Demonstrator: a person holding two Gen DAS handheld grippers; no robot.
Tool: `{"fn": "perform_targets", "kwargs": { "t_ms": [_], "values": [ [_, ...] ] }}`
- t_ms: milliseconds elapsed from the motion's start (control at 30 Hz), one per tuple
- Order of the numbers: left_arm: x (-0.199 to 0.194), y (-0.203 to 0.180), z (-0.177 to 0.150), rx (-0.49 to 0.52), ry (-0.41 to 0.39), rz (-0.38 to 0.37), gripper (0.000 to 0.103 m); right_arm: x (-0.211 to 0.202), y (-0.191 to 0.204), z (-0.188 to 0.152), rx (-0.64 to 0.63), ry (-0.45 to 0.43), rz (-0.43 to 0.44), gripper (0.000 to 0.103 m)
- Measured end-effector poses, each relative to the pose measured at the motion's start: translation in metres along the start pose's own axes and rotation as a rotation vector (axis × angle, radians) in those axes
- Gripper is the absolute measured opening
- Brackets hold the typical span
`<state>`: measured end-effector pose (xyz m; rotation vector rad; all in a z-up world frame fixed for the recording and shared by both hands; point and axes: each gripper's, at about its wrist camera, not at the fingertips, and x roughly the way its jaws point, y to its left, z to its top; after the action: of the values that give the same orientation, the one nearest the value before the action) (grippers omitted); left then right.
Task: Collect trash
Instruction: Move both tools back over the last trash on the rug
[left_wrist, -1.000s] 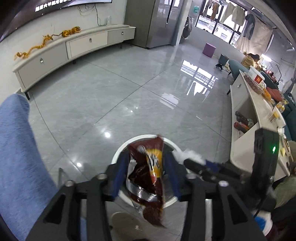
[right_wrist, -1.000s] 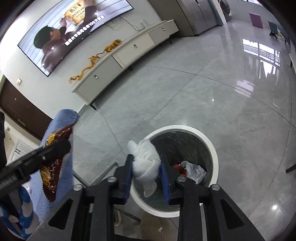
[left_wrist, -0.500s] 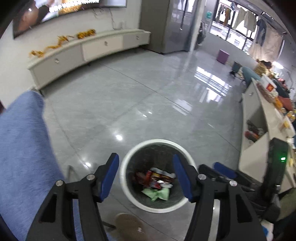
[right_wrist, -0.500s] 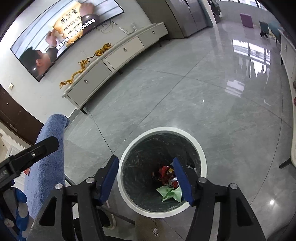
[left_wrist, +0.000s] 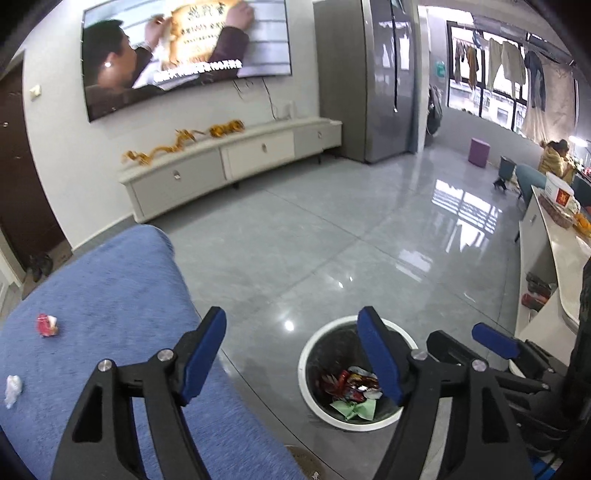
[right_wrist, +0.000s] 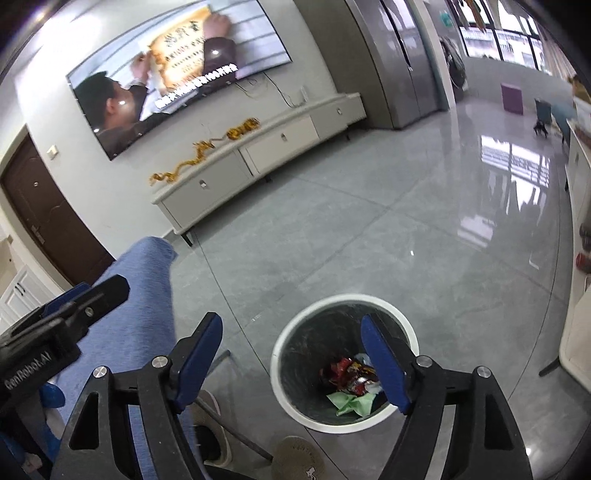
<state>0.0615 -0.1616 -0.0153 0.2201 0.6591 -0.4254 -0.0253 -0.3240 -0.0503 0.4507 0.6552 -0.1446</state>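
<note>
Left wrist view: red wrapper (left_wrist: 47, 325) and white paper wad (left_wrist: 13, 390) at nine o'clock on blue cushion (left_wrist: 110, 295), probably light, crushable, best pinched across the middle; left gripper (left_wrist: 291, 354) and right gripper (right_wrist: 291, 356) opening, empty; bin (left_wrist: 308, 354) at five o'clock.

Right tool (right_wrist: 291, 354) opening, empty, above white bin (right_wrist: 280, 354), wrappers (right_wrist: 349, 376) inside

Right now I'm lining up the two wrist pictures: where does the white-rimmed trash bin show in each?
Left wrist view: the trash bin stands on the floor, lower centre-right, partly behind the left gripper's right finger.
Right wrist view: the trash bin is at lower centre, between the right gripper's fingers.
Shared landmark: the wall TV, upper left in both.
</note>
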Motion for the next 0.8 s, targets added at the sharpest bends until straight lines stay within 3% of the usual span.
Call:
{"fn": "perform_targets", "kwargs": {
  "t_ms": [267, 500, 800],
  "values": [
    [-0.061, 0.025, -0.006, -0.034, -0.126, 0.113, 0.072, -0.036, 0.035, 0.001, -0.079, -0.065, 0.050, 0.076],
    [-0.106, 0.061, -0.023, -0.112, -0.212, 0.164, 0.072, -0.059, 0.066, -0.002, -0.136, -0.105, 0.078, 0.077],
    [-0.153, 0.103, -0.038, -0.159, -0.254, 0.205, 0.072, -0.085, 0.109, -0.009, -0.215, -0.147, 0.110, 0.077]
  ]
}}
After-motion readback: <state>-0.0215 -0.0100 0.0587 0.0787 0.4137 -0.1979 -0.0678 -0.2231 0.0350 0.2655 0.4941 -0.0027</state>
